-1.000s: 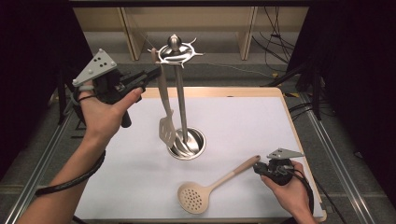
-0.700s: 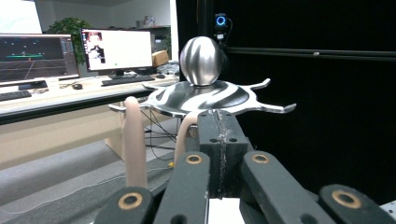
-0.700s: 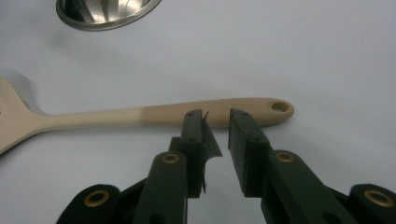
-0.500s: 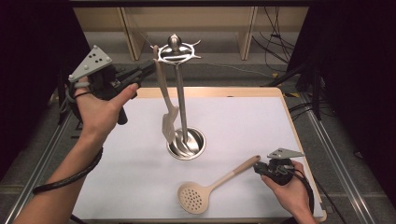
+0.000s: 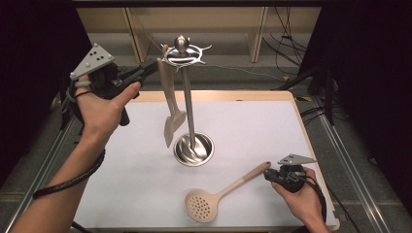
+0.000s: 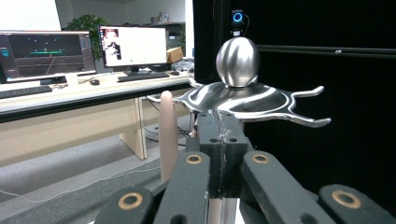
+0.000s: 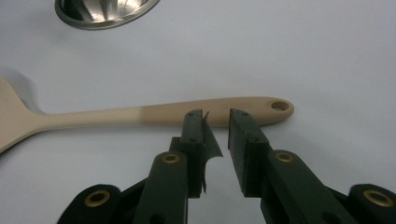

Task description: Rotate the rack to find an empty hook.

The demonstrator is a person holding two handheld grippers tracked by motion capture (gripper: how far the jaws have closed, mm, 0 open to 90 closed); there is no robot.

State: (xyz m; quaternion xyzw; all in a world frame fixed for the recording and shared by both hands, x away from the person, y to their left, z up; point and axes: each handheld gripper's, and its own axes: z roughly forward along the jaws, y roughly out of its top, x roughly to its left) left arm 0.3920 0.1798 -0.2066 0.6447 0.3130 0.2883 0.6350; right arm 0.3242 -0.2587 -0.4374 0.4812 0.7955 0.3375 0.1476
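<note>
A steel utensil rack (image 5: pixel 187 102) stands mid-table on a round base (image 5: pixel 194 148). Its ball top (image 6: pixel 238 60) and hooked disc (image 6: pixel 243 100) loom close in the left gripper view. A beige spatula (image 5: pixel 171 114) hangs tilted beside the pole, with its handle (image 6: pixel 168 135) just left of my left gripper (image 5: pixel 153 67), whose jaws are shut (image 6: pixel 219 126). I cannot tell whether they touch the handle. A beige slotted spoon (image 5: pixel 201 206) lies on the mat. My right gripper (image 5: pixel 269 174) is open at the end of the spoon's handle (image 7: pixel 116 114), jaw tips (image 7: pixel 217 119) just short of it.
A white mat (image 5: pixel 272 126) covers the wooden table. Cables run over the floor behind the table (image 5: pixel 252 70). Past the rack, the left gripper view shows a desk with monitors (image 6: pixel 133 46). Part of the rack's base (image 7: pixel 105 11) lies beyond the spoon.
My left gripper has risen slightly near the rack's top, and the spatula has come up a little with it. The right gripper and the spoon have kept still.
</note>
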